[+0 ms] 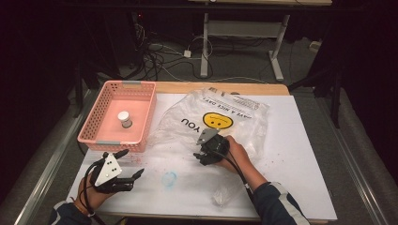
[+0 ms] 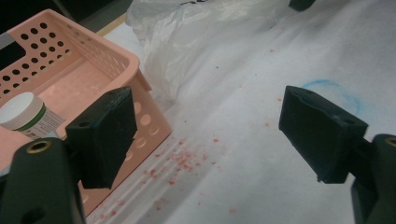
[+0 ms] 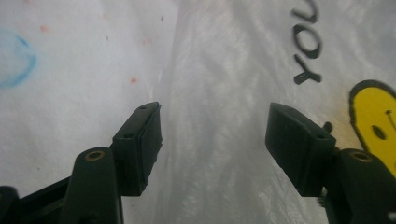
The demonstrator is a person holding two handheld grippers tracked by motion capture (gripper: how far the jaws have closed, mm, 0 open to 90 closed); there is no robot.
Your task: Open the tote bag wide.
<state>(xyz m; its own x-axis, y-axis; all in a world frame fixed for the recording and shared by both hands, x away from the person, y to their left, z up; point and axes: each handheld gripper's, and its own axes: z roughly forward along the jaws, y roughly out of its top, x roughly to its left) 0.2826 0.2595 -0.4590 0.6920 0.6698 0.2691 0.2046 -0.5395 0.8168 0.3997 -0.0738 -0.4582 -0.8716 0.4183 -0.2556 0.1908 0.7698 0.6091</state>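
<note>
The right gripper (image 1: 202, 151) is over the near edge of the plastic bag (image 1: 234, 115), and its jaws stand apart with nothing pressed between them; in the right gripper view only the crumpled clear film of the bag (image 3: 219, 116) lies under the gap. The bag is spread flat on the white table (image 1: 291, 154), in the middle and toward the far side, with a yellow smiley face (image 1: 218, 121) and black letters printed on it. I cannot tell if something is inside the bag.

The left gripper (image 1: 129, 166) is at the near left corner of the table, also with jaws wide apart and empty. Just beyond it stands a pink basket (image 1: 141, 101) with holes in its walls, near the left edge of the bag. Inside the basket there is one small white jar (image 1: 124, 119), upright, with a green band on its label (image 2: 41, 115). Small red crumbs (image 2: 180, 161) lie on the table beside the basket, and a faint blue ring (image 1: 169, 178) is drawn between the two grippers.
</note>
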